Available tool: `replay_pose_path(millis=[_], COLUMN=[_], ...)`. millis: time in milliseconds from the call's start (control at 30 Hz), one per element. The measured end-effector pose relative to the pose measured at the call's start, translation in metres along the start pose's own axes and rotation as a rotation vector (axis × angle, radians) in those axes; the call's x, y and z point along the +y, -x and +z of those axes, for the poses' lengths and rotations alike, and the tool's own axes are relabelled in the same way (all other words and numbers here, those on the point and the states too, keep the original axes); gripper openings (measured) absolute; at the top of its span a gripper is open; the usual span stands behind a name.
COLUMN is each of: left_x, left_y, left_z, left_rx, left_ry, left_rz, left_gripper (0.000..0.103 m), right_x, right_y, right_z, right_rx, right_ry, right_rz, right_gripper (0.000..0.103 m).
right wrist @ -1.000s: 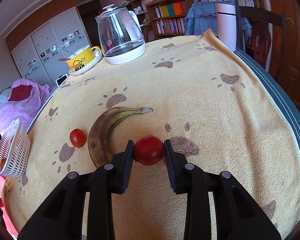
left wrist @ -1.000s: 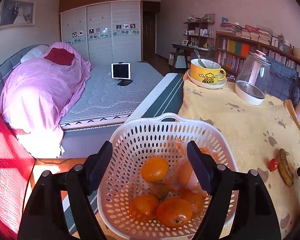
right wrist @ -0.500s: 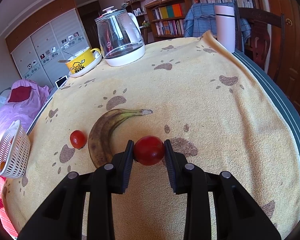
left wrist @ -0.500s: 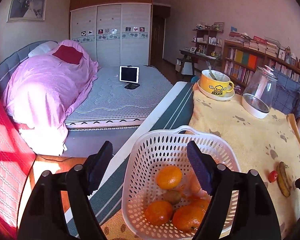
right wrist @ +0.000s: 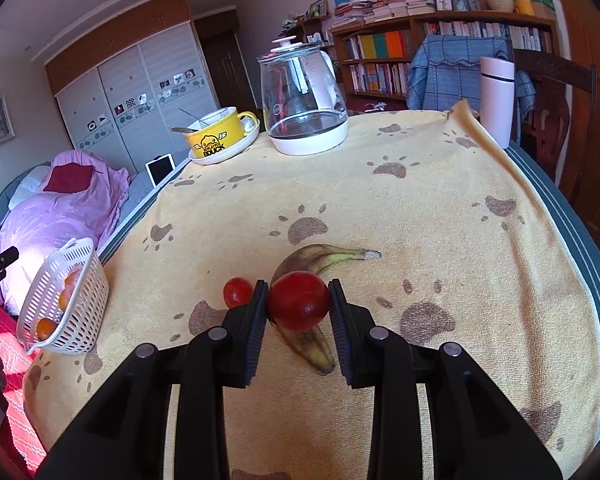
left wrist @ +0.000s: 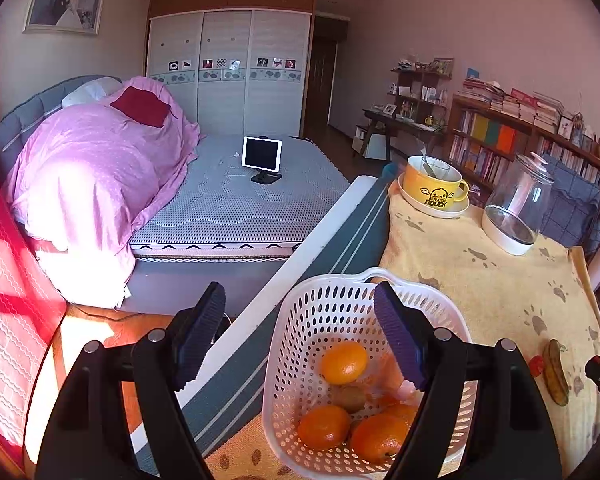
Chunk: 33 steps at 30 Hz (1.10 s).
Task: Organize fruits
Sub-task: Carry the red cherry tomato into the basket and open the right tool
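Tomato (right wrist: 298, 300) pinched in right gripper (right wrist: 298, 305) jaws | left gripper (left wrist: 300, 332) jaws spread wide, empty, above basket (left wrist: 300, 344)

Sunlit bedroom: a pink-covered bed (left wrist: 100, 168), white sliding wardrobe (left wrist: 228, 72), crowded bookshelves (right wrist: 440, 52) along pale walls.

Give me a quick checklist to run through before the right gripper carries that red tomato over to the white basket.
1. Grip: right gripper is shut on the large red tomato, held between both pads: ok.
2. Lift: tomato appears raised above the brown-spotted banana, but clearance cannot tell.
3. Target: white perforated plastic basket stands at the table's edge, holds oranges, with room on top: ok.
4. Left gripper open and empty beside the basket, one finger over it: may block the drop, not ok.
5. Leftovers: small red tomato and banana lie on the yellow paw-print cloth: not ok.
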<state>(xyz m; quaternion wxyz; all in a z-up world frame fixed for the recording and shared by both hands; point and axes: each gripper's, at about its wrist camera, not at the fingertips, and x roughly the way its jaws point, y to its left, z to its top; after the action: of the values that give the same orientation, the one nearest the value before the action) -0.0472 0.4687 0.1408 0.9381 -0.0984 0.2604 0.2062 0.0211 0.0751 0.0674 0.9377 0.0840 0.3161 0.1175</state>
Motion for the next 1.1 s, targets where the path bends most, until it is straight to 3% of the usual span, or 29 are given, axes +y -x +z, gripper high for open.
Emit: replay_pose_path(millis=[467, 967, 1100], left_x=[0.007, 0.027, 0.034], left_y=[0.012, 0.015, 0.014], left_z=[0.008, 0.014, 0.015], left_rx=[-0.027, -0.041, -0.033], left_ry=[0.024, 0.082, 0.104], left_rz=[0.001, 0.012, 0.007], left_gripper=[0.079, 0.082, 0.084], right_x=[0.146, 0.255, 0.274], right_y=[-0.016, -0.048, -0.052], right_z=[0.005, -0.005, -0.012], right_rx=[0.037, 0.156, 0.151], right_ry=[0.182, 0.278, 0.307], right_rz=[0.272, 0.442, 0.457], right_gripper=[0.031, 0.031, 0.034])
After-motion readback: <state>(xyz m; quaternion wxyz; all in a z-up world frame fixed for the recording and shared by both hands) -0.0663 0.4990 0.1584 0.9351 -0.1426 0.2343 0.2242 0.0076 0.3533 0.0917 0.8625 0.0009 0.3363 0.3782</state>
